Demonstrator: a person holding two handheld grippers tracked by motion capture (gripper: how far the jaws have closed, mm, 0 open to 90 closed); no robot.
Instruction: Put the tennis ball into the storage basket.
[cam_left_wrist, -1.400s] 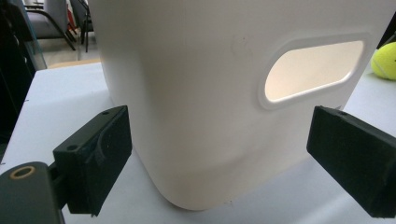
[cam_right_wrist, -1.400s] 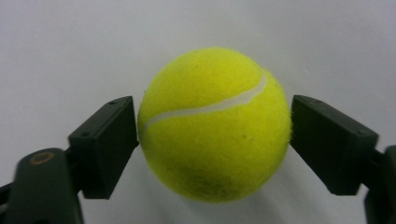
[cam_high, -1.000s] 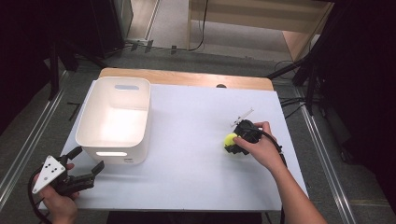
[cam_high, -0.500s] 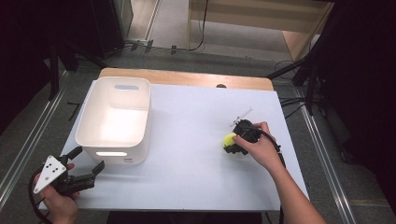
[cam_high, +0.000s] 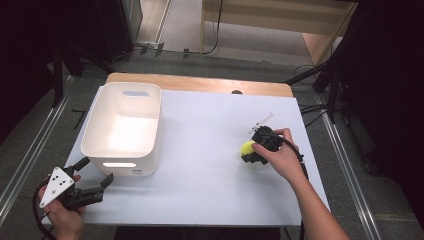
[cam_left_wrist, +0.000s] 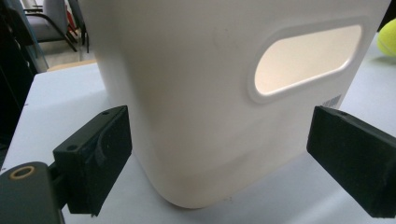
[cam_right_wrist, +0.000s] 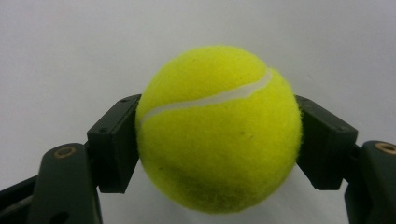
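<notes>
A yellow tennis ball (cam_high: 246, 147) rests on the right half of the white table (cam_high: 200, 150), and my right gripper (cam_high: 249, 152) is shut on it. In the right gripper view both black pads (cam_right_wrist: 114, 144) press the sides of the ball (cam_right_wrist: 210, 93). My left gripper (cam_high: 97, 170) hovers by the table's front left corner, open and holding nothing. It points at the near end of a white plastic bin (cam_high: 155, 125). In the left gripper view the bin's wall (cam_left_wrist: 196, 70) with its handle slot (cam_left_wrist: 306, 63) stands just beyond the left gripper (cam_left_wrist: 224, 154).
The bin stands on the left half of the table. A wooden strip (cam_high: 200, 84) runs along the table's far edge, with a small dark mark (cam_high: 236, 92) beside it. Metal floor rails (cam_high: 30, 150) flank the table on both sides.
</notes>
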